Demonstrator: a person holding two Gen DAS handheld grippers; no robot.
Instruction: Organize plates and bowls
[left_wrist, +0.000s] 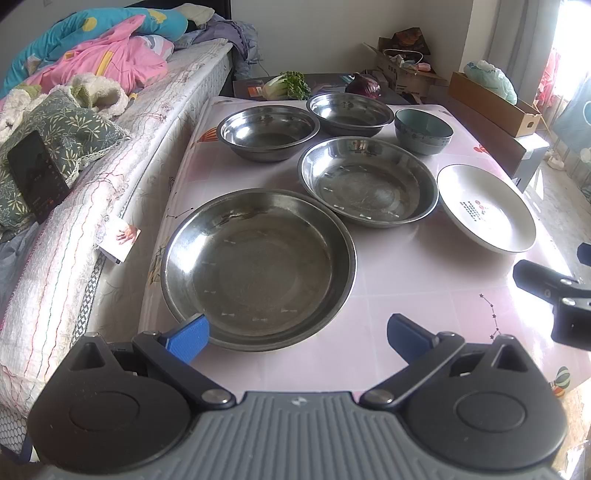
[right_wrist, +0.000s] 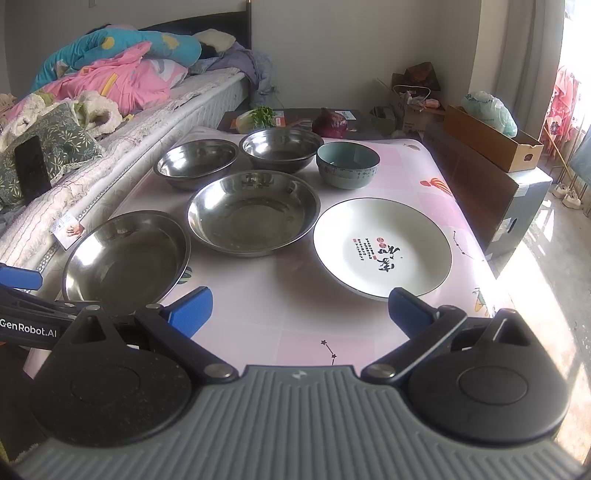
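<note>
Both tongs, the left gripper (left_wrist: 297, 334) and right gripper (right_wrist: 300, 308), are wide open and hold nothing. Grab the near big steel plate (left_wrist: 258, 267) gently by its rim, then lift slowly.

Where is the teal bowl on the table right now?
The teal bowl sits at the far right of the table in both views, just right of the far steel bowl and behind the white plate.
</note>
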